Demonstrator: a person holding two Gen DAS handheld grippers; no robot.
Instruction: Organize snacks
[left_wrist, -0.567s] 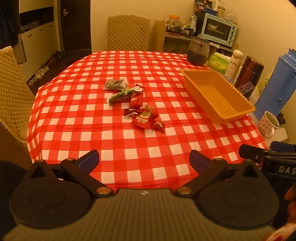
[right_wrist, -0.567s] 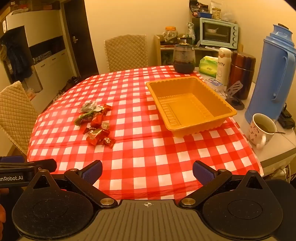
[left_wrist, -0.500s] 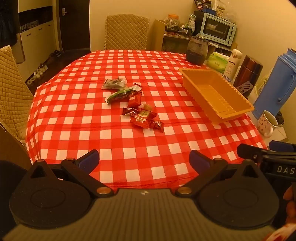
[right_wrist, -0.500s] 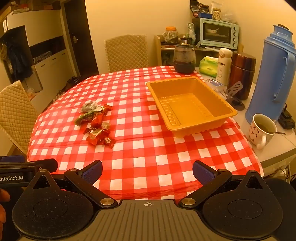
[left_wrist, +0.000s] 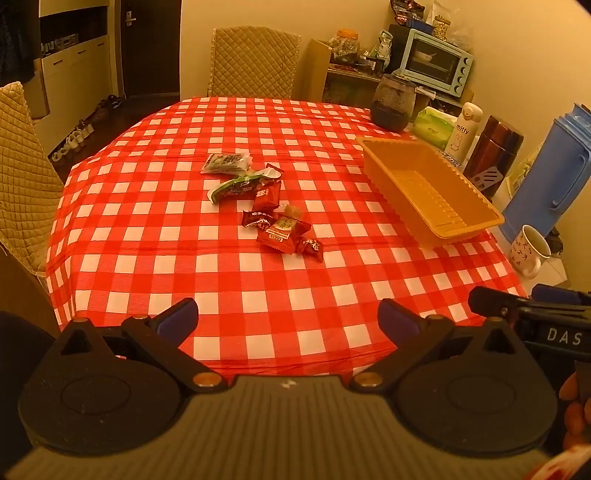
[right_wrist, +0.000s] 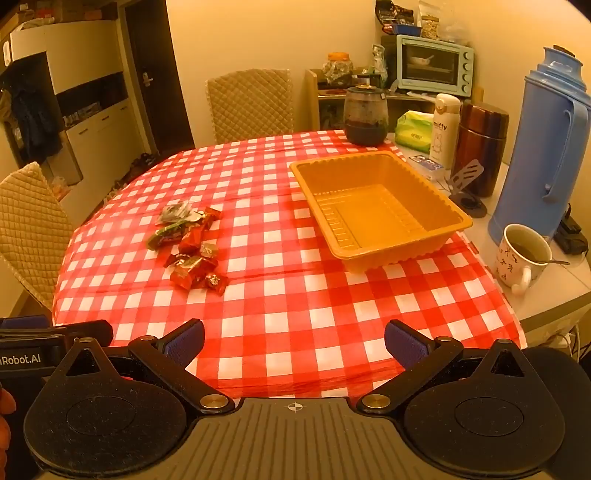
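Both tongs — left tongs (left_wrist: 287, 317) and right tongs (right_wrist: 294, 341) — stay spread and empty, edging nearer; snacks (left_wrist: 258, 206) lie untouched beside the tray (right_wrist: 380, 210).

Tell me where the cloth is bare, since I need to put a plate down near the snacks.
Bare checked cloth lies between the snack pile and the yellow tray, along the near edge in front of both open tools, and behind the pile toward the far chair. It is crowded right of the tray: mug, blue flask, bottles.
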